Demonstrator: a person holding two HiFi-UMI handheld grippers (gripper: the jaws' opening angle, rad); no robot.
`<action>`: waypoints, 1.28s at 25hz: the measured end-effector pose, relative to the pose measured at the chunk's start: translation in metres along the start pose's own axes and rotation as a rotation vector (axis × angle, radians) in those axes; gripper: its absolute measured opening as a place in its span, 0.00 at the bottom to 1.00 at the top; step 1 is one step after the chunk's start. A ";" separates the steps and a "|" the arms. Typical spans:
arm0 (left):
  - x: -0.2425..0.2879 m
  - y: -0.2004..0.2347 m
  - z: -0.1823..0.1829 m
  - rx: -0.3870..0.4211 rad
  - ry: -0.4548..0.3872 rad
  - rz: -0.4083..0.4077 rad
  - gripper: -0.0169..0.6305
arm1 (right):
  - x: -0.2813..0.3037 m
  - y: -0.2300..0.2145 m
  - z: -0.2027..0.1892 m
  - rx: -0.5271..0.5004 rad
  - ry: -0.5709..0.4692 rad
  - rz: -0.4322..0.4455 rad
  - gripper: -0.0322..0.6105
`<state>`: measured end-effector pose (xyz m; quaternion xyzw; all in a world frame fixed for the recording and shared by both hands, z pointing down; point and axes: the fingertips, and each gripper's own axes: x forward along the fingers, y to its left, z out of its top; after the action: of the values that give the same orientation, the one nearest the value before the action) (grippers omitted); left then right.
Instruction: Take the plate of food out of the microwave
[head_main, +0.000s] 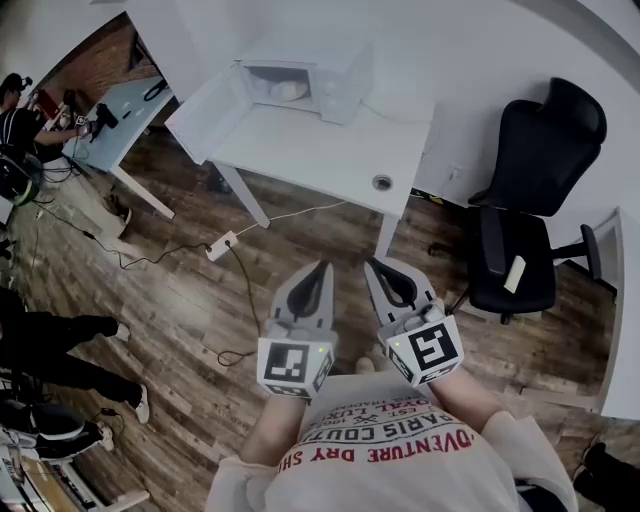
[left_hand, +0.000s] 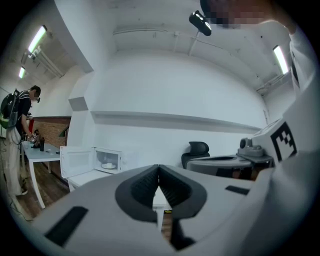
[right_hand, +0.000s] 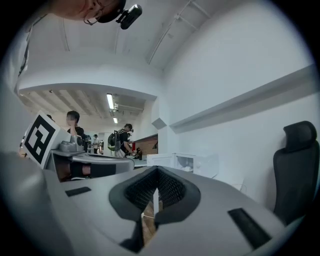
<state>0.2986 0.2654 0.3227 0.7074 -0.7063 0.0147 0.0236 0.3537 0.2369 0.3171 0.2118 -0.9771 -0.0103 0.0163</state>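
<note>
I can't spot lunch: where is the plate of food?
Head view, top centre: the plate of food sits inside the open microwave on the white table, left of the black chair.

Seat: we see a black chair (head_main: 535, 180) right of the white table (head_main: 300, 150).
Ground: perhaps a power strip (head_main: 222, 245) on the wooden floor (head_main: 150, 310).

Wore a white T-shirt (head_main: 390, 460) with red lettering (upside down in the head view). Had a smooth grey left gripper (head_main: 324, 266) and right gripper (head_main: 372, 263), black ribbed pads (left_hand: 142, 187) inside, each backed by a cube (head_main: 293, 364) of black-and-white square markers.
</note>
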 end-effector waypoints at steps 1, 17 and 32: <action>0.001 0.001 -0.001 -0.003 0.003 0.002 0.04 | 0.002 0.001 -0.002 0.003 0.006 0.016 0.05; 0.059 0.098 -0.017 -0.064 0.042 -0.011 0.04 | 0.100 -0.020 -0.008 0.041 -0.004 -0.030 0.05; 0.135 0.333 0.019 -0.077 0.021 -0.121 0.04 | 0.343 0.009 0.018 0.071 0.010 -0.133 0.05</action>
<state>-0.0339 0.1294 0.3149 0.7471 -0.6621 -0.0067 0.0589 0.0369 0.1031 0.3094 0.2769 -0.9605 0.0242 0.0130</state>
